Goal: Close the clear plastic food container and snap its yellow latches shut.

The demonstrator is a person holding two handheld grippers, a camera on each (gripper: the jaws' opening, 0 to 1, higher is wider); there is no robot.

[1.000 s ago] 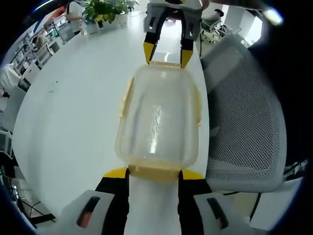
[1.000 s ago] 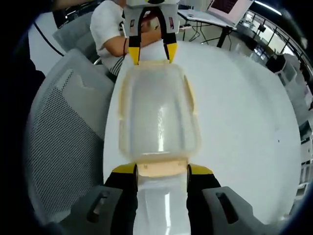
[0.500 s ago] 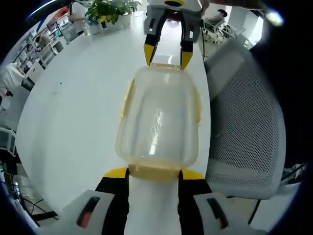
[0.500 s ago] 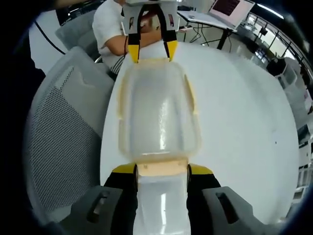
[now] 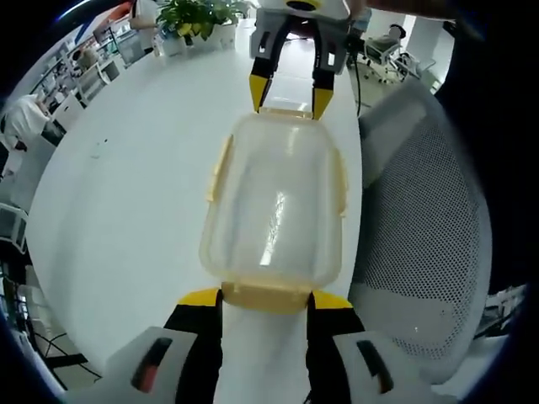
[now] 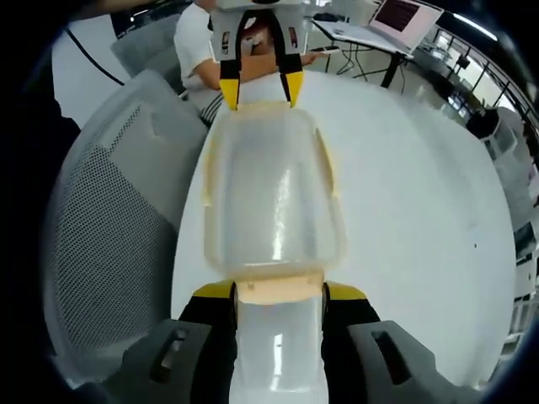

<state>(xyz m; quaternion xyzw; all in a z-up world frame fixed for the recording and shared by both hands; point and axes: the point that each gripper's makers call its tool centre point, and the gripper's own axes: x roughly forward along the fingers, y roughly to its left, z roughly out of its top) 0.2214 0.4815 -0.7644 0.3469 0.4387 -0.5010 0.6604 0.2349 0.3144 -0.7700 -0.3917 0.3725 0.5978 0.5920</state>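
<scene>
Clear plastic forms the food container (image 5: 274, 202), which sits lid-on between the two grippers above a white table (image 5: 126, 210). Both grippers address it end-on, one at each short end.

Left gripper view — the left gripper (image 5: 264, 296) stands with its yellow-tipped jaws apart, one on either side of the near yellow latch (image 5: 266, 296), the tips just beside the latch's two ends. Whether the jaws press on the latch cannot be told. The right gripper (image 5: 286, 97) enters from the far side; its jaws are likewise apart, their yellow tips flanking the far latch at the container's opposite end. Two side latches (image 5: 219, 168) run along the container's long edges and lie against the walls. A grey mesh chair (image 5: 421, 219) stands just beside the table edge. Potted plants (image 5: 198, 15) sit at the far end of the table.

Right gripper view — the same arrangement appears mirrored. The right gripper's jaws flank the near latch (image 6: 278, 291), and the left gripper's tips straddle the far one. The container spans the whole gap between the two tools. A seated person in a white shirt (image 6: 195, 42) is behind the far gripper, and a laptop (image 6: 396, 15) rests on a desk beyond.
</scene>
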